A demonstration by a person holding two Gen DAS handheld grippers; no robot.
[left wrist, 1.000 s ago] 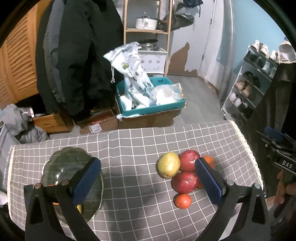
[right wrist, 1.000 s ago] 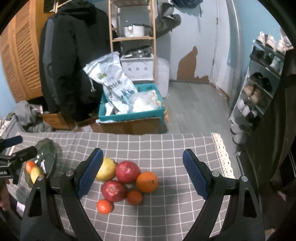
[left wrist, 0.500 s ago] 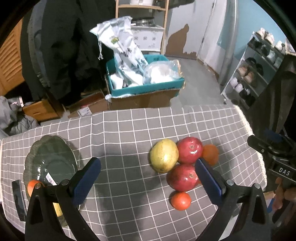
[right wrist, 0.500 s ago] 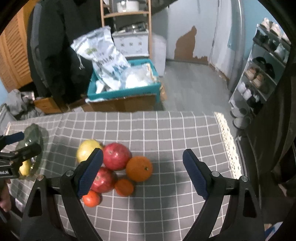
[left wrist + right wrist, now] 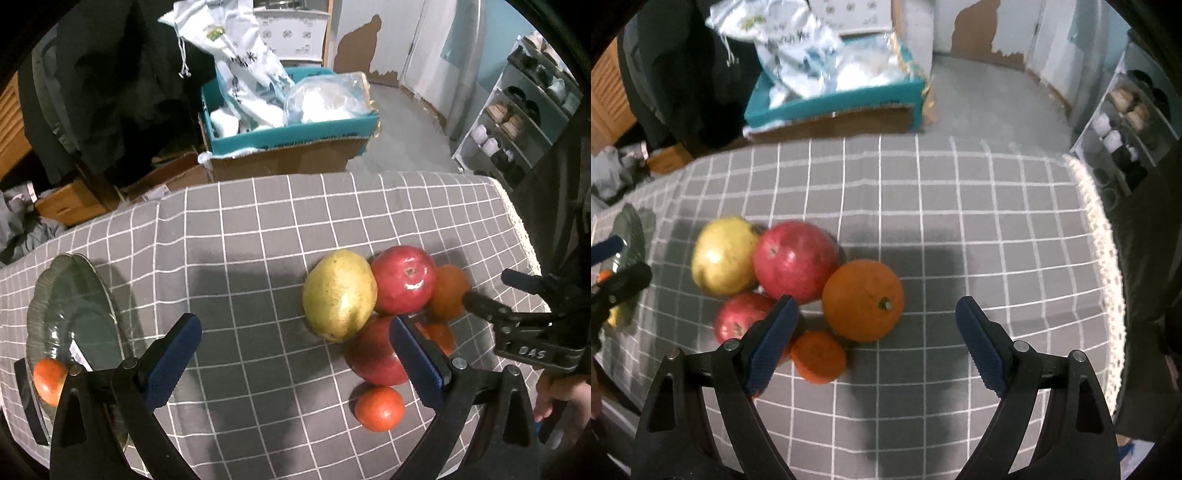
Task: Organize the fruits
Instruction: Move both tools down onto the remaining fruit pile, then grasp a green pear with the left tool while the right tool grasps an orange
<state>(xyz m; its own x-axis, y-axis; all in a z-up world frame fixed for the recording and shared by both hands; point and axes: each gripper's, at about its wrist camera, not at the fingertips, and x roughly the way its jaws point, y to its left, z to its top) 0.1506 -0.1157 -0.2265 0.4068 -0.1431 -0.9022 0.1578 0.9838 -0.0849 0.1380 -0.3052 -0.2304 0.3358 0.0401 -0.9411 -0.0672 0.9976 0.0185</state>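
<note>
Right gripper (image 5: 877, 332), jaws spread wide and empty, poised over the large orange (image 5: 863, 300) at the fruit cluster's right edge; descend squarely astride it, clear of the neighbouring red apple (image 5: 795, 261), while the left gripper (image 5: 295, 356) hangs equally open and empty.

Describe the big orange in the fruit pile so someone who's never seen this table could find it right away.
On the grey checked tablecloth sits one cluster of fruit. The large orange is on the cluster's right side, touching the upper red apple. It is the biggest orange-coloured fruit, with a small stem nub, much larger than the little orange one in front.
</note>
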